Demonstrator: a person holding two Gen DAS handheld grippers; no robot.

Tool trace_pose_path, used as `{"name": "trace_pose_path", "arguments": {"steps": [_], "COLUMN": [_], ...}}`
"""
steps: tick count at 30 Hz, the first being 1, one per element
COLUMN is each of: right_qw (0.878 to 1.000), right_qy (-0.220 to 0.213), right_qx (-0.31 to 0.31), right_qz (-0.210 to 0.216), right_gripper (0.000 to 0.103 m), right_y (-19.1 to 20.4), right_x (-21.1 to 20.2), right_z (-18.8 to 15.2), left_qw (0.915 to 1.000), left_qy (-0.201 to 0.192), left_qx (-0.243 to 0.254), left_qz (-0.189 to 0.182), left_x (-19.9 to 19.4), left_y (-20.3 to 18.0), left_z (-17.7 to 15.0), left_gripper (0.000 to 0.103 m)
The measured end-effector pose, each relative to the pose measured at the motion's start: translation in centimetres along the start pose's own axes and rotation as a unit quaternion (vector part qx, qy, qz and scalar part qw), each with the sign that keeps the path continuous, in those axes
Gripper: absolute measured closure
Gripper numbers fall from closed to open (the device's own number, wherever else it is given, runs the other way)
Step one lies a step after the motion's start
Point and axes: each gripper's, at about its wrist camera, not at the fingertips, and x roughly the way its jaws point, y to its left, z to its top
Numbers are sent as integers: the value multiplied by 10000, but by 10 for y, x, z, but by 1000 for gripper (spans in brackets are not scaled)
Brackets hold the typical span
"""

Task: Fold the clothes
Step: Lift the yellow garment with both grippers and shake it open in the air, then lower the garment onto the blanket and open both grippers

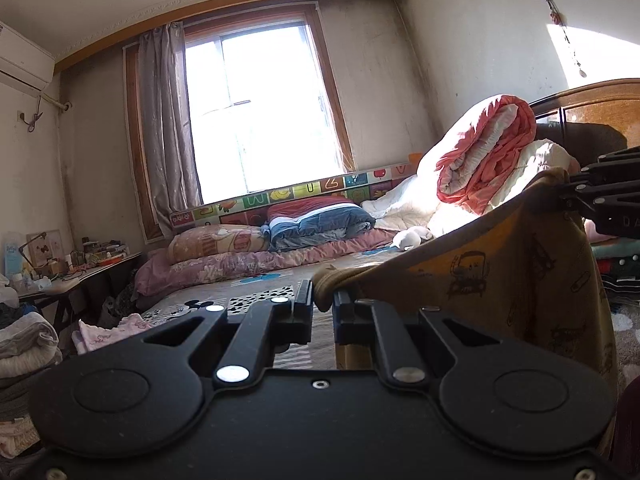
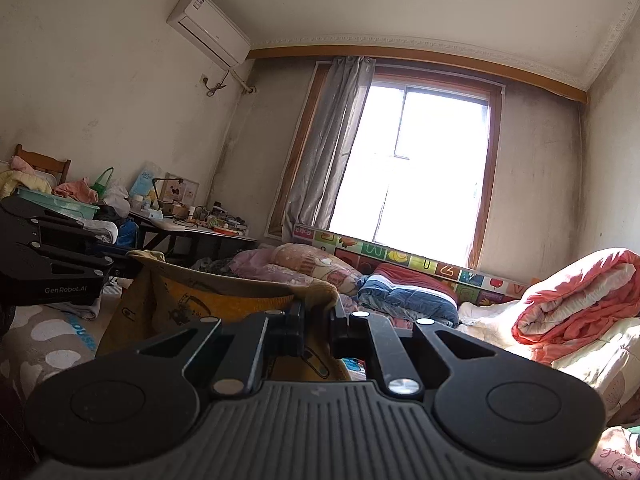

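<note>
Both grippers pinch one mustard-yellow printed garment (image 1: 500,280) and hold it up above the bed (image 1: 256,284): the left gripper (image 1: 322,300) is clamped on one top corner, the right gripper (image 2: 318,312) on the other. Between them the cloth's upper edge sags and the rest hangs down. Farther right, a rolled pink-and-white quilt (image 1: 480,160) lies against the wooden headboard (image 1: 592,112).
</note>
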Motion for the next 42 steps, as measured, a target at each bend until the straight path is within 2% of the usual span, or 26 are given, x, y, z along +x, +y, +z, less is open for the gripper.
{"name": "trace_pose_path", "arguments": {"steps": [7, 20, 26, 37, 42], "right_qw": [9977, 9868, 9783, 9603, 9526], "right_qy": [654, 1588, 2019, 2720, 2962], "right_qx": [138, -113, -182, -281, -233], "right_qz": [131, 285, 418, 556, 656], "right_gripper": [91, 91, 91, 91, 92], "right_y": [2, -24, -34, -50, -53], "right_x": [60, 201, 263, 351, 379], "right_z": [-46, -92, -119, -169, -187], "left_qw": [9982, 9888, 9815, 9667, 9557], "left_qy": [592, 1457, 1869, 2489, 2879], "left_qx": [-39, 300, 345, 324, 170], "left_qz": [66, -111, -253, -501, -591], "left_x": [71, 200, 259, 344, 379], "left_y": [6, 14, 20, 24, 27], "left_z": [-22, -53, -72, -99, -112], "left_gripper": [95, 95, 95, 95, 95]}}
